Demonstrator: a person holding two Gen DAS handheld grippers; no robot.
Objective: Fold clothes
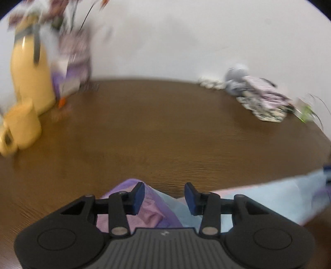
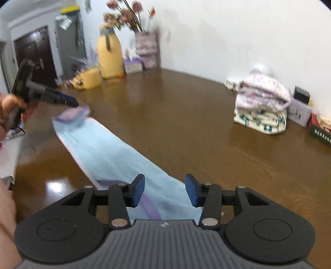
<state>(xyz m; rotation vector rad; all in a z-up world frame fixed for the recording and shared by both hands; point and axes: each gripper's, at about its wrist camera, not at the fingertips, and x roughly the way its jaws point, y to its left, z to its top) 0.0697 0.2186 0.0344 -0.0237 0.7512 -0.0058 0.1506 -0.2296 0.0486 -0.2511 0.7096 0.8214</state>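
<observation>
With both hand-held grippers held wide over the blue garment [image 2: 107, 153] on the surface [image 2: 186, 124], opposite ends should be pinched evenly

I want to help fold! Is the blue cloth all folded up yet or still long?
Still long. The light blue garment lies stretched in a strip across the brown table, with only its purple end bunched up.

Soft, even indoor light is filling both fisheye views, casting barely any shadows. Motion blur is smearing the yellow jug [image 1: 31, 70] and flowers [image 2: 126, 14] at the left, and the folded stack of clothes [image 2: 262, 105]. White glare is pooling on the brown table [image 2: 53, 186]. Straight lines are bowing, with dark vignette cutting the corners.
</observation>
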